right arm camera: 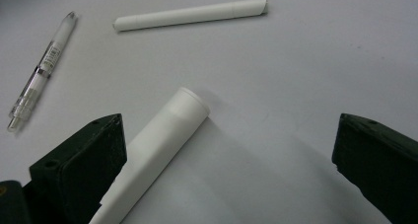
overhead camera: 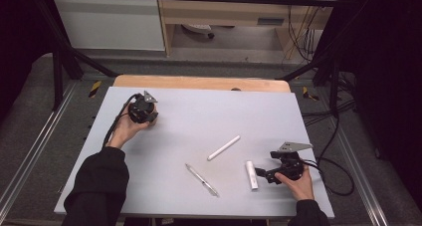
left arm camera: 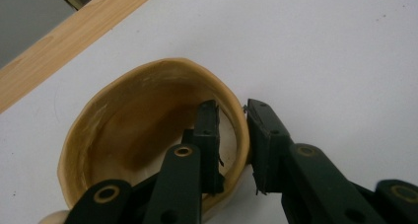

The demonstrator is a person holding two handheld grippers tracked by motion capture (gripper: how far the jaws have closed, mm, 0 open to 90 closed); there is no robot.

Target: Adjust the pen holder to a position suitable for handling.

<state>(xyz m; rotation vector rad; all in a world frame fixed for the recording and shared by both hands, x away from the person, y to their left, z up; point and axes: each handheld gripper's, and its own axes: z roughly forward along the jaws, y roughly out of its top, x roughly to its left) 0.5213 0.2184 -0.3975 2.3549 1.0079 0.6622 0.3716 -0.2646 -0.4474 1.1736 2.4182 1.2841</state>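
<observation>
One tan bowl (left arm camera: 123,135), nothing inside, rim pinched by left tongs (left arm camera: 231,135); right tongs (right arm camera: 226,169) wide.

Bowl (overhead camera: 149,117) far left; pen (overhead camera: 201,179), marker (overhead camera: 224,147), perhaps tube (overhead camera: 252,174) right of it

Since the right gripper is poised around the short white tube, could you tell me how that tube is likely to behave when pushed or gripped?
The short white tube lies flat on the smooth table; being round, it would probably roll sideways if nudged. The right gripper stands open, one jaw beside the tube. It looks plain and smooth, so probably light and perhaps slippery between the pads.
</observation>
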